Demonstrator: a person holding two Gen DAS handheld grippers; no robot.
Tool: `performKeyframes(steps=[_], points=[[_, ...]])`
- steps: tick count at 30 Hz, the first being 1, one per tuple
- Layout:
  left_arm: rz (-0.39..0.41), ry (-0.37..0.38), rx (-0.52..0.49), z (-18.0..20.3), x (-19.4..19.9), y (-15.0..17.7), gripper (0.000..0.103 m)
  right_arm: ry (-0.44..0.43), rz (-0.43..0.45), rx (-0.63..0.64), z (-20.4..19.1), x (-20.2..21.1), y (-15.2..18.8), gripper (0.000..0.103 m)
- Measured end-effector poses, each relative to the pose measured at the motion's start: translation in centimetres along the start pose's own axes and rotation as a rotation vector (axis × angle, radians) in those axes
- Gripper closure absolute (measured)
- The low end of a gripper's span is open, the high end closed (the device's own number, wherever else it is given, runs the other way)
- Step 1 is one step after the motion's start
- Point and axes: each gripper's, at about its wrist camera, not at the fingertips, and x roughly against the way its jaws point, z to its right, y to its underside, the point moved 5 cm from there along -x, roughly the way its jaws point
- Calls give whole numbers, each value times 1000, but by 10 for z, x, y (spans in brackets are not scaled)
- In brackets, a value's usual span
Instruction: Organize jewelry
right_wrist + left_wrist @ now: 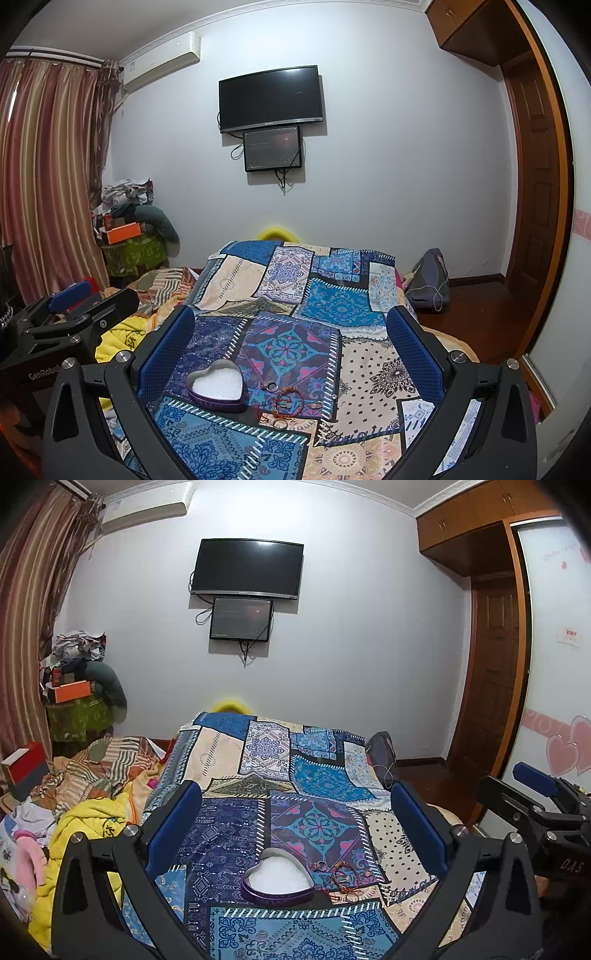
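A purple heart-shaped tin (277, 880) (216, 386) with white lining lies open on the patchwork bedspread (295, 775) (295, 295). To its right lie a red beaded bracelet (341, 877) (288, 400) and a few small rings (318, 866) (270, 386). My left gripper (295, 823) is open and empty, held above the tin. My right gripper (291, 347) is open and empty, above the jewelry. Each gripper shows at the edge of the other's view (535, 797) (74, 306).
Crumpled yellow and striped bedding (88, 812) (125, 336) lies left of the bedspread. A cluttered pile with an orange box (72, 690) (123, 230) stands by the curtain. A grey bag (430, 277) lies on the floor at right, near the wooden door (491, 672).
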Motion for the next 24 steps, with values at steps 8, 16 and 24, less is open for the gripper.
performKeyframes(steps=[8,16,24], points=[[1,4,-2,1,1,-2,0,-3,3,-9,1,0,0,0],[4,8,-9,3,2,-3,0,-3,3,-9,1,1,-2,0],[4,11,-8,3,2,-3,0,-4,4,-9,2,1,-2,0]])
